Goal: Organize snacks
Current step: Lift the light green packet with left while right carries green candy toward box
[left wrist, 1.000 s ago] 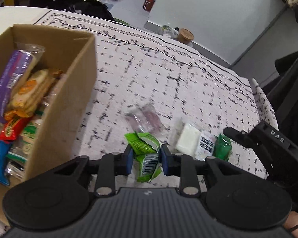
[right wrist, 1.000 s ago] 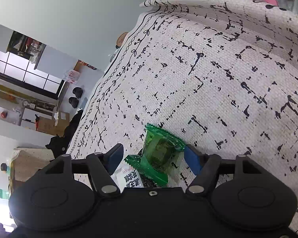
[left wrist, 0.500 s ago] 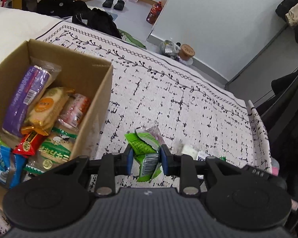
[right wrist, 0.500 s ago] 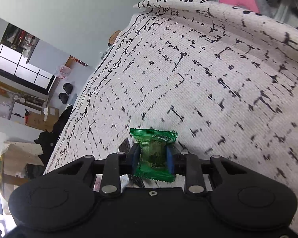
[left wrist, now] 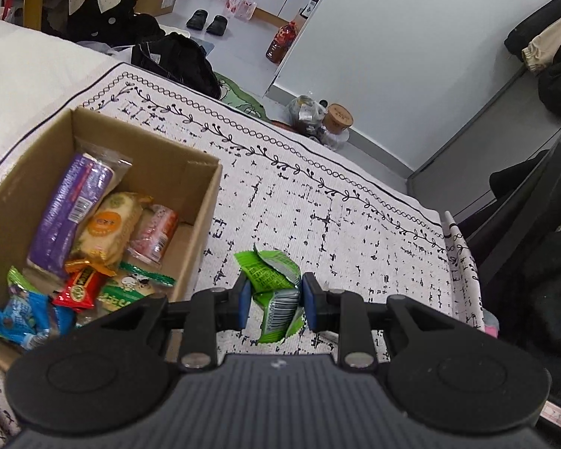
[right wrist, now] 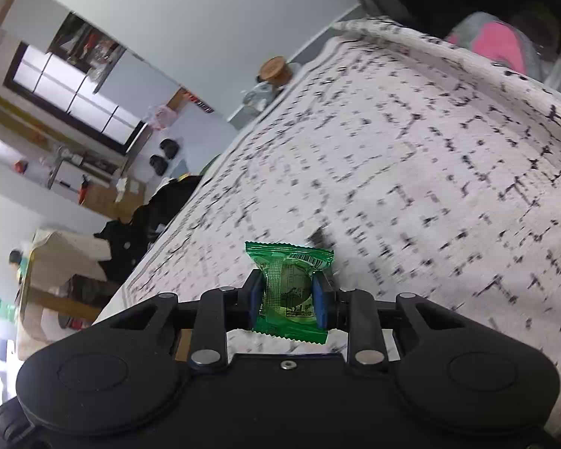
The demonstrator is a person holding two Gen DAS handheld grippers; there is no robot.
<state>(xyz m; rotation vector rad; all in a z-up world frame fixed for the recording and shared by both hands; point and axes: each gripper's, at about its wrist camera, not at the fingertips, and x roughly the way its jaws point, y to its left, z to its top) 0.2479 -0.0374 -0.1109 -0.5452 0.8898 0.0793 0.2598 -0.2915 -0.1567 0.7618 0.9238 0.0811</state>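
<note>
My left gripper point(left wrist: 274, 301) is shut on a light green snack packet point(left wrist: 276, 292) and holds it above the patterned cloth point(left wrist: 318, 217), just right of an open cardboard box point(left wrist: 202, 220). The box holds several snacks, among them a purple pack point(left wrist: 69, 213) and an orange-labelled biscuit pack point(left wrist: 108, 230). My right gripper point(right wrist: 286, 301) is shut on a dark green clear-windowed snack packet point(right wrist: 290, 288), lifted above the same cloth point(right wrist: 411, 172).
Beyond the cloth's far edge lie a black bag point(left wrist: 175, 60), a jar with a wooden lid point(left wrist: 338, 118) and a red bottle point(left wrist: 282, 41) on the floor. Dark clothing point(left wrist: 535, 262) lies at the right.
The right gripper closed on the dark green packet and lifted it off the cloth. The left gripper rose and drew back with its packet, bringing more of the box into view.
</note>
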